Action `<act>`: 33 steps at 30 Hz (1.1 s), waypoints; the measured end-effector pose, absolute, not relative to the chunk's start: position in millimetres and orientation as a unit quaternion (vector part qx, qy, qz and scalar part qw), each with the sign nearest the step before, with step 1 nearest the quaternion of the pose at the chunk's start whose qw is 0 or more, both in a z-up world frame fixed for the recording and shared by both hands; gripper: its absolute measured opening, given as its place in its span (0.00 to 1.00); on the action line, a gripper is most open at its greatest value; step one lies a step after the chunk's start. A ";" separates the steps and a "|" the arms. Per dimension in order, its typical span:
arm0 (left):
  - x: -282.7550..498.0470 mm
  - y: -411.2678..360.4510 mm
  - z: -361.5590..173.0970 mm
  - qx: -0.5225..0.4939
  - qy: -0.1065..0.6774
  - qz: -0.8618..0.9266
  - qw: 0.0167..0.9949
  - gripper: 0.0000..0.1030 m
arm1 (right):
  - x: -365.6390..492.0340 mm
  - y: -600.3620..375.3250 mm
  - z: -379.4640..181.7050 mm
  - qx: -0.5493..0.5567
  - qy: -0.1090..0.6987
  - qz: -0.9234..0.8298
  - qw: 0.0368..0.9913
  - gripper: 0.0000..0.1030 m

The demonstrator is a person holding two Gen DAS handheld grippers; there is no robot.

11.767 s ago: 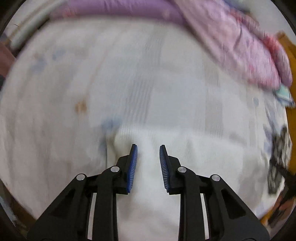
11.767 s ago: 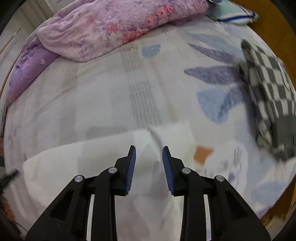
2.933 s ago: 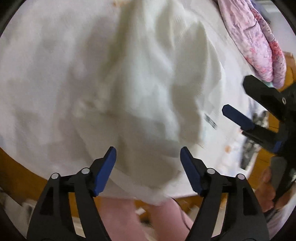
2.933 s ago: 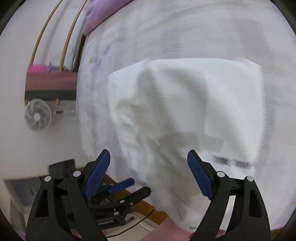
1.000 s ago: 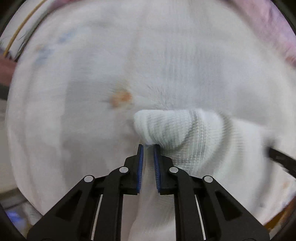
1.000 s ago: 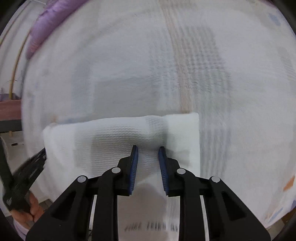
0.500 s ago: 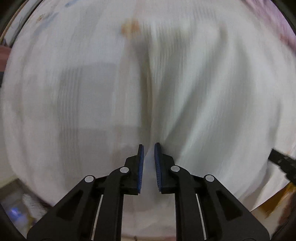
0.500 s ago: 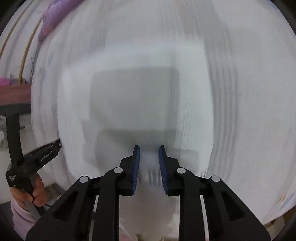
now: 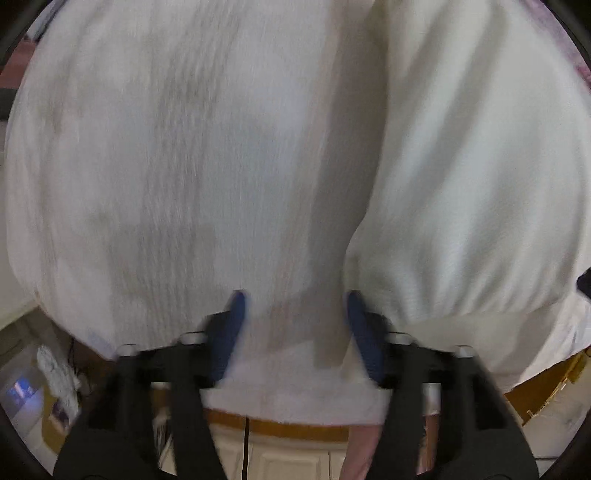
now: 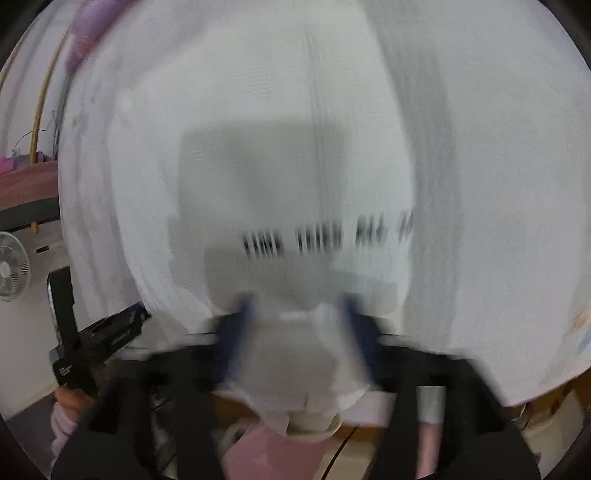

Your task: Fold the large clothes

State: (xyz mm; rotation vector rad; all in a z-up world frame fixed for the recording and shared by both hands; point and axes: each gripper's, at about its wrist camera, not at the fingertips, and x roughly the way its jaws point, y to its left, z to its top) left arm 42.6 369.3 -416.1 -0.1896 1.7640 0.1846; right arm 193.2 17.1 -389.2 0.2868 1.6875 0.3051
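A large white garment (image 9: 461, 184) lies folded on the pale bed sheet (image 9: 147, 166), near the bed's front edge. In the left wrist view its left edge runs down to the right blue pad (image 9: 360, 321). My left gripper (image 9: 297, 306) hangs above that edge, jaws opening, with only flat cloth beneath the gap. In the blurred right wrist view the garment (image 10: 295, 177) shows a line of black print (image 10: 325, 236). My right gripper (image 10: 297, 314) has its jaws opening, and a loose fold of white cloth (image 10: 306, 354) sags between them, unpressed. The left gripper (image 10: 99, 343) appears at the lower left, held by a hand (image 10: 70, 398).
The bed's wooden front rail (image 9: 280, 424) runs just below the grippers, with cabinet fronts and a cable under it. A white fan (image 10: 9, 267) stands at the left by a wall. A purple quilt (image 10: 88, 33) lies at the far end of the bed.
Both grippers were shut on the white cloth half a second ago; now both stand wide apart. The views have slid back toward the bed's front edge, and the garment's black print shows.
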 end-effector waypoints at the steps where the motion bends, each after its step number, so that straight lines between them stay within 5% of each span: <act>1: 48.1 367.4 -410.6 -0.078 0.763 0.076 0.638 0.59 | 200.5 16.9 -380.6 0.118 0.729 0.142 0.659 0.83; 8: 69.6 350.6 -400.6 -0.074 0.742 0.051 0.664 0.74 | 196.7 2.6 -391.6 0.138 0.733 0.139 0.651 0.89; 15: 106.3 346.1 -400.7 -0.082 0.721 0.008 0.688 0.76 | 204.9 -33.5 -414.2 0.205 0.723 0.186 0.633 0.90; 26: 122.4 410.9 -484.8 -0.401 0.618 -0.149 0.660 0.93 | 219.8 -55.3 -476.4 0.375 0.640 0.245 0.625 0.94; 29: 119.0 409.5 -516.3 -0.517 0.603 -0.238 0.559 0.92 | 188.9 -42.4 -482.8 0.401 0.655 0.297 0.568 0.94; 33: 102.8 367.4 -512.1 -0.466 0.624 -0.276 0.563 0.93 | 157.0 -21.5 -474.5 0.348 0.695 0.325 0.539 0.94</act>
